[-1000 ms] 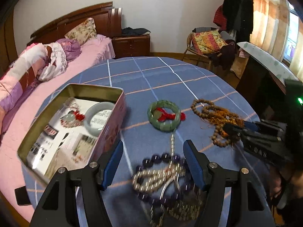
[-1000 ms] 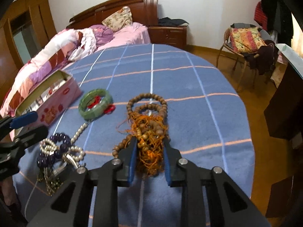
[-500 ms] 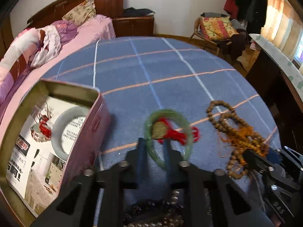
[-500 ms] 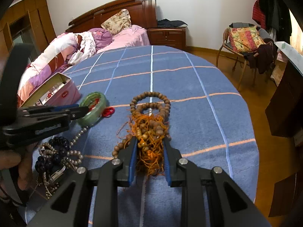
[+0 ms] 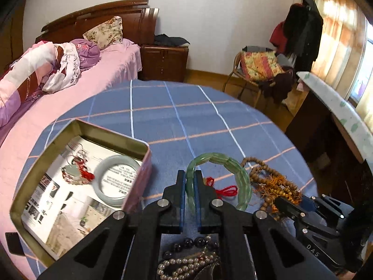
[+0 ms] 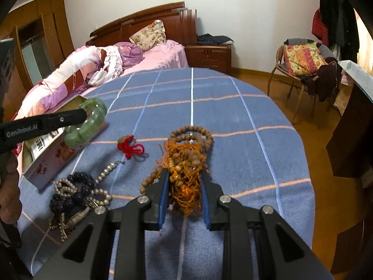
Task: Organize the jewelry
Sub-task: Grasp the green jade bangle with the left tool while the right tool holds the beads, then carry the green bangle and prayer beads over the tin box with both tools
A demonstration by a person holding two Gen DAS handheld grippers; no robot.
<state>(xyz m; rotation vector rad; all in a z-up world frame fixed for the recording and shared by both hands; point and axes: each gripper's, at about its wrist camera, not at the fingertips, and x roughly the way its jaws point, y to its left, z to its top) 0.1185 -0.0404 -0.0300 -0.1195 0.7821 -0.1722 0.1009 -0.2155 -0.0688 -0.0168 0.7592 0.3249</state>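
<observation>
Left wrist view: left gripper (image 5: 190, 182) has just closed on the green bangle (image 5: 235, 170), beside the tin (image 5: 139, 177). Right wrist view: right gripper (image 6: 184, 186), jaws narrow, clamps the wooden beads (image 6: 191, 156) on the tablecloth (image 6: 233, 116); bangle raised clear of it.

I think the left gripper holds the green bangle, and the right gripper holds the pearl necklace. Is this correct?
Not quite. The left gripper is indeed closed on the green bangle, but the right gripper holds the wooden bead string with orange tassels, as the right wrist view shows. The pearl necklace lies on the cloth.
</observation>
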